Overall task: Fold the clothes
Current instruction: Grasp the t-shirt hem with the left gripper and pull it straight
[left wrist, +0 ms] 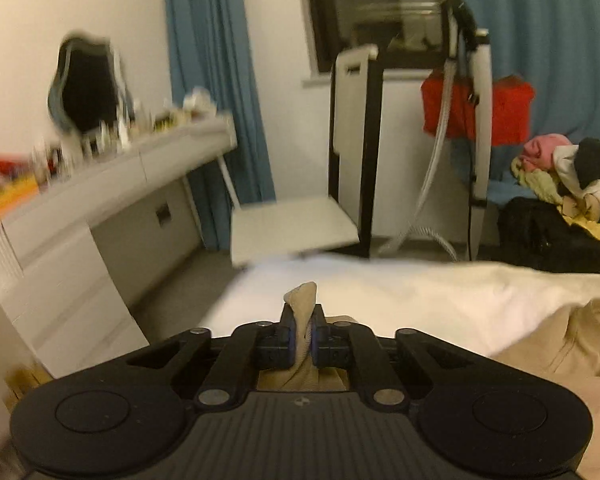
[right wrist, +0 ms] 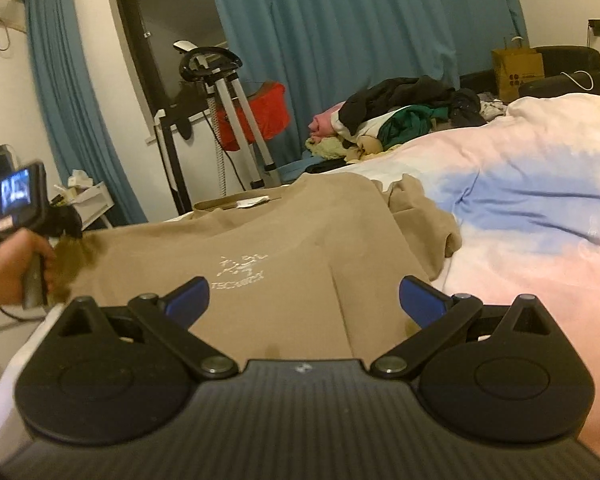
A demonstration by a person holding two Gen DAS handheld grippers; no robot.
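The tan shirt (right wrist: 284, 248) lies spread on the bed (right wrist: 520, 216), logo up, no fold finished and a heap of clothes (right wrist: 400, 120) waiting beyond. The left gripper (left wrist: 303, 328) pinches a bunched edge of it; the right gripper (right wrist: 304, 300) hovers over it, jaws wide and empty. The shirt's near hem is hidden under the gripper bodies, and the far sleeve is crumpled.
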